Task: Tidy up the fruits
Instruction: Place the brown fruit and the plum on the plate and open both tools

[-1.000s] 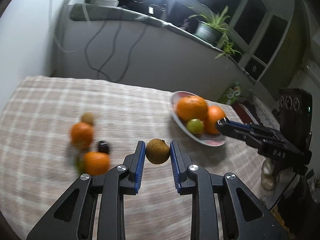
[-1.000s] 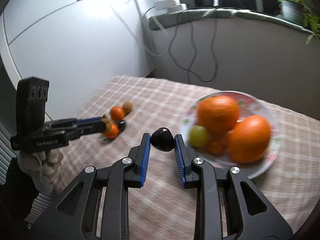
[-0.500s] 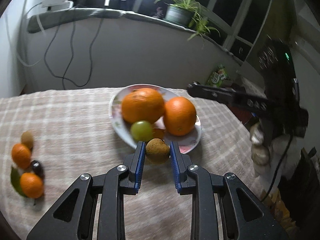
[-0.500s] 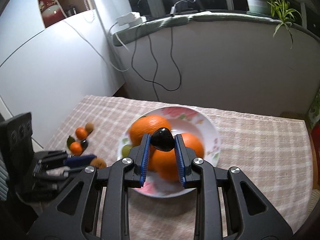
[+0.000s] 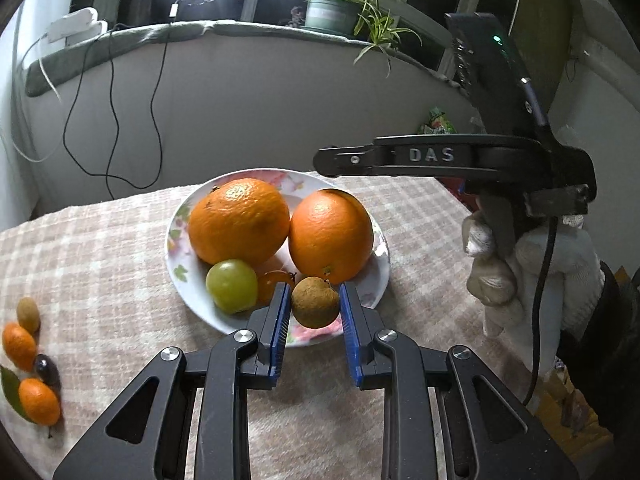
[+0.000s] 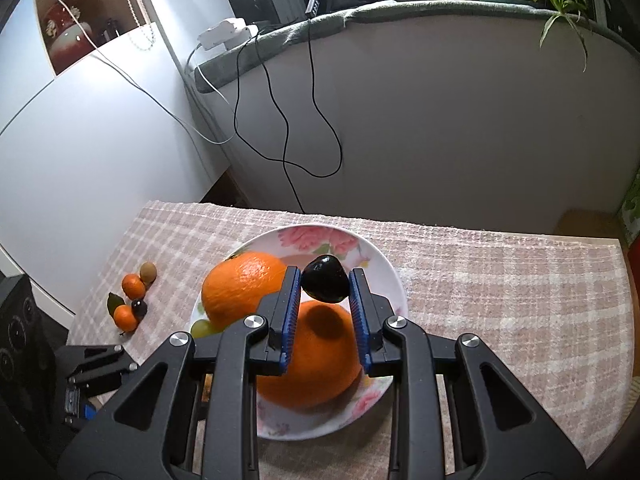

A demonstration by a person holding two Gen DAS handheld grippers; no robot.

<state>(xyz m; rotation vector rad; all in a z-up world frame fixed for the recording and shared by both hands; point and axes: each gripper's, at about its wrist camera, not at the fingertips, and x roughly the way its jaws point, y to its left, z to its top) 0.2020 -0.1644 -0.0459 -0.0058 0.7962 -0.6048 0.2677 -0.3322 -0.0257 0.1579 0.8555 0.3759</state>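
Observation:
My left gripper (image 5: 315, 302) is shut on a small brown round fruit (image 5: 315, 301), held just over the near rim of the flowered plate (image 5: 382, 276). On the plate lie two big oranges (image 5: 239, 226) (image 5: 330, 237), a green grape (image 5: 231, 286) and a small orange fruit (image 5: 273, 285). My right gripper (image 6: 325, 285) is shut on a dark glossy fruit (image 6: 324, 283), hovering above the plate (image 6: 394, 276) and its oranges (image 6: 240, 285). Seen from the left wrist, the right gripper (image 5: 325, 157) hangs above the plate's far right side.
Small fruits lie at the table's left: two little oranges (image 5: 18, 346) (image 5: 39, 401), a brown fruit (image 5: 28, 314), a dark one (image 5: 45, 366) and a green leaf (image 5: 10, 388). A checked cloth (image 6: 500, 292) covers the table. Cables (image 6: 280, 120) hang on the wall behind; a gloved hand (image 5: 532, 272) holds the right gripper.
Both grippers swung from the loose fruits toward the plate, each carrying its fruit. The left now sits at the plate's near rim; the right now hovers over the oranges.

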